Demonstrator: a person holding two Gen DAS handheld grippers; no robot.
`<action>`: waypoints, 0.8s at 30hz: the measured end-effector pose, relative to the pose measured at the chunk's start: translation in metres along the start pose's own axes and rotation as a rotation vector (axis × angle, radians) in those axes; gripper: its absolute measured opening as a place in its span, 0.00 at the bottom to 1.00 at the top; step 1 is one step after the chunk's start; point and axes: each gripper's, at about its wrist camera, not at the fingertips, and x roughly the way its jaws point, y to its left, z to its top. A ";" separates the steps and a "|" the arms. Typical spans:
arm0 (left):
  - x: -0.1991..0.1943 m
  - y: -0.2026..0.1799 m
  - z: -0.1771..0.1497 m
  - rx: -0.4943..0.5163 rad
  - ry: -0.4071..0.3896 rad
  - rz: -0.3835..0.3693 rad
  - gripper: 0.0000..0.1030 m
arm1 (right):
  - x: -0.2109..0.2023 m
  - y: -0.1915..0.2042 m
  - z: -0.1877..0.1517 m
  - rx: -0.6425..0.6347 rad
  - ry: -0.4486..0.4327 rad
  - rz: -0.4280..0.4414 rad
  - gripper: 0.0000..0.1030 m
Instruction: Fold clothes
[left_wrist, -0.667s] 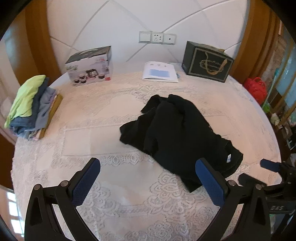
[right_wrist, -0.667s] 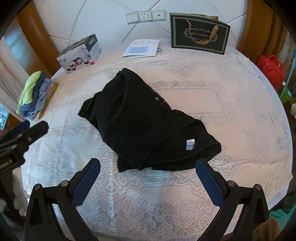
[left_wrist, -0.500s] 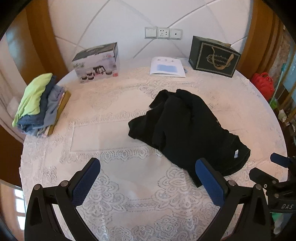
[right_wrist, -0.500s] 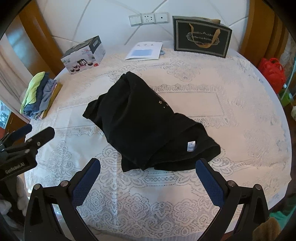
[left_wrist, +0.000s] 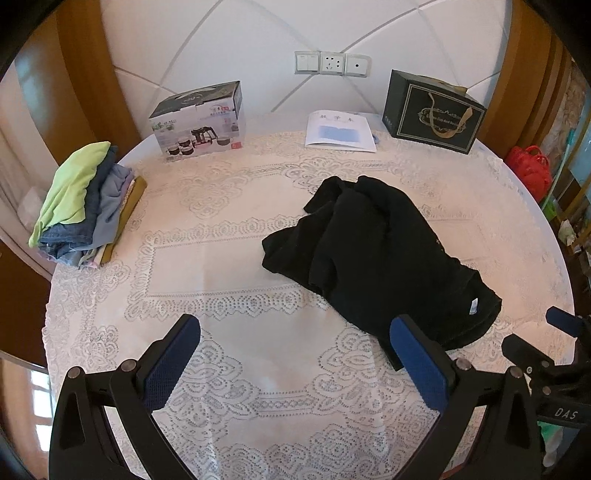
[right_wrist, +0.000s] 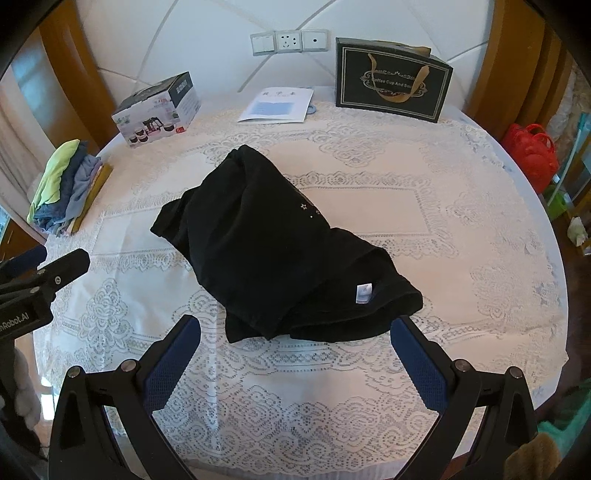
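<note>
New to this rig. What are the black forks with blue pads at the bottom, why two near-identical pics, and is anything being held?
No robot arm here: a person holds a two-finger gripper in each hand, and each carries a fisheye camera looking forward along its fingers. So one picture is the left gripper view, the other the right gripper view; each also catches the other gripper at its edge. The blue pads are the fingertips. Both grippers are open and hold nothing.

On the round table with a lace tablecloth lies a crumpled black garment, not yet folded. A stack of clothes sits at the left edge. At the back: a tea set box, a paper booklet and a dark gift bag.
</note>
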 end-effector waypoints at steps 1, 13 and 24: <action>0.001 -0.001 0.001 -0.001 0.004 0.000 1.00 | 0.000 0.000 0.000 -0.001 0.001 -0.001 1.00; 0.003 0.005 0.003 -0.031 0.019 0.002 1.00 | -0.001 0.002 0.004 0.002 -0.004 -0.007 1.00; 0.005 0.006 0.003 -0.014 0.034 -0.009 1.00 | 0.001 0.002 0.006 0.000 0.015 -0.013 1.00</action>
